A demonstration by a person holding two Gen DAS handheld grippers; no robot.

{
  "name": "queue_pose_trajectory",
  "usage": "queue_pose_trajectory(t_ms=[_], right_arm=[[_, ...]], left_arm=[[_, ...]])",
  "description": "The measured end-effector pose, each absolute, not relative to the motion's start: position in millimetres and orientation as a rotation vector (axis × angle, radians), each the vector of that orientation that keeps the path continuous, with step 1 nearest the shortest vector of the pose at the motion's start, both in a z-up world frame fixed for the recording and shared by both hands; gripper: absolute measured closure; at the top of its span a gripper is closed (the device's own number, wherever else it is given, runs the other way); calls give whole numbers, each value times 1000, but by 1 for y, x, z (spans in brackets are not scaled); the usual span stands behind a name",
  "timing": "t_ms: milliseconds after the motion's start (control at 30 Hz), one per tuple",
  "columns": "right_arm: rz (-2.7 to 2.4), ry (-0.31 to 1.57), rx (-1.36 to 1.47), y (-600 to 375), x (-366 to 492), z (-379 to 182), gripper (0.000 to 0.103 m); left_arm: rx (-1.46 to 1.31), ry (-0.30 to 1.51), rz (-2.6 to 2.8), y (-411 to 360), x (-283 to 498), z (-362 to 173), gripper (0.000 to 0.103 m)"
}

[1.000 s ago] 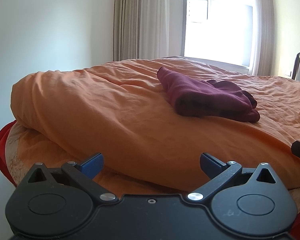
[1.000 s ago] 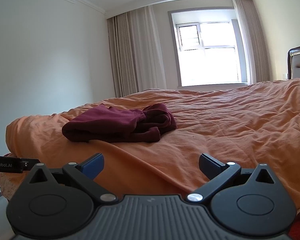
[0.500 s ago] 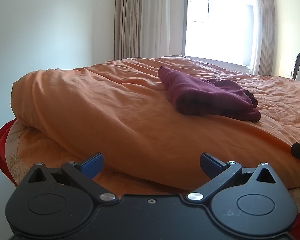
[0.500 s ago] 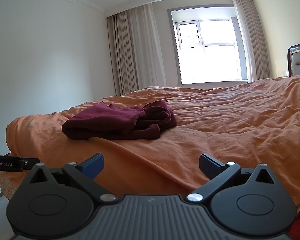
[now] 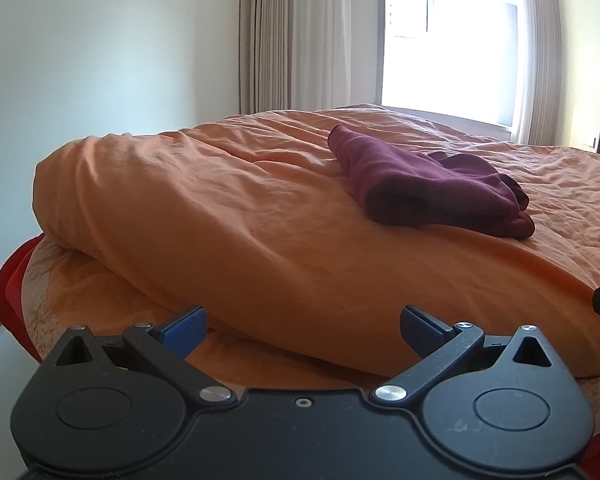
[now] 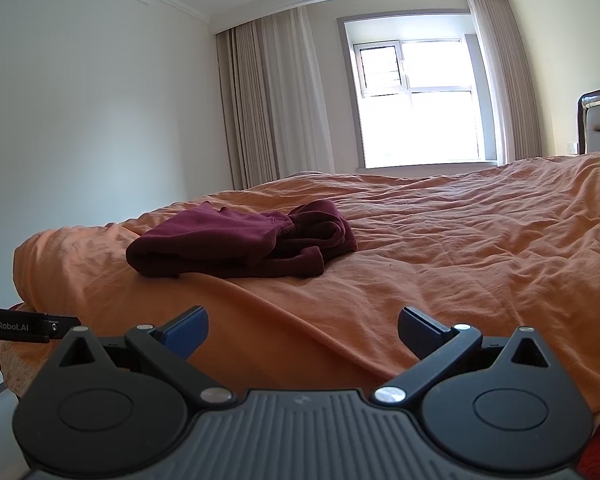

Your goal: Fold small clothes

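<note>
A dark red cloth (image 5: 432, 194) lies on the orange blanket (image 5: 220, 216) of a bed, near the edge that faces both grippers. It sits in a soft heap, with layers doubled over on one side and a bunched, wrinkly part (image 6: 320, 226) on the other. That could mean it is partly folded, or that it was just dropped in a pile; I cannot tell which. The bed gives a wide, soft place to spread and fold it. The left gripper (image 5: 302, 322) is held low at the bed's edge, off to the left of the cloth, with its blue fingers (image 5: 184, 326) wide apart and nothing between them. The right gripper (image 6: 302, 322) is also low at the edge, to the right of the cloth, spread wide and holding nothing. Both point at the cloth but are well apart from it. Held like this, one on each side, they could each take one side of the cloth.
</note>
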State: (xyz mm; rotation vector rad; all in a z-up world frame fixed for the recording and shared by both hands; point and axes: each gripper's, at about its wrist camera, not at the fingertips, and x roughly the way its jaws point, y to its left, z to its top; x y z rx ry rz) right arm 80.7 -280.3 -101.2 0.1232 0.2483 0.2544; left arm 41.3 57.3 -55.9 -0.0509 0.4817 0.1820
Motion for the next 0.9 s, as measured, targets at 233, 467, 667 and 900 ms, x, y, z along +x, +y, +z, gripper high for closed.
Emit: queue_pose_trajectory(t_ms=[233, 467, 667, 900], right_arm=[[253, 241, 129, -282, 78, -101, 0], [265, 247, 123, -279, 78, -101, 0], [270, 257, 121, -278, 78, -104, 0], [271, 262, 123, -279, 78, -105, 0]], left_arm=[[-56, 483, 184, 56, 42, -56, 1], [-59, 492, 183, 56, 42, -57, 1], [-63, 501, 186, 57, 43, -58, 1], [-68, 511, 188, 57, 45, -60, 1]])
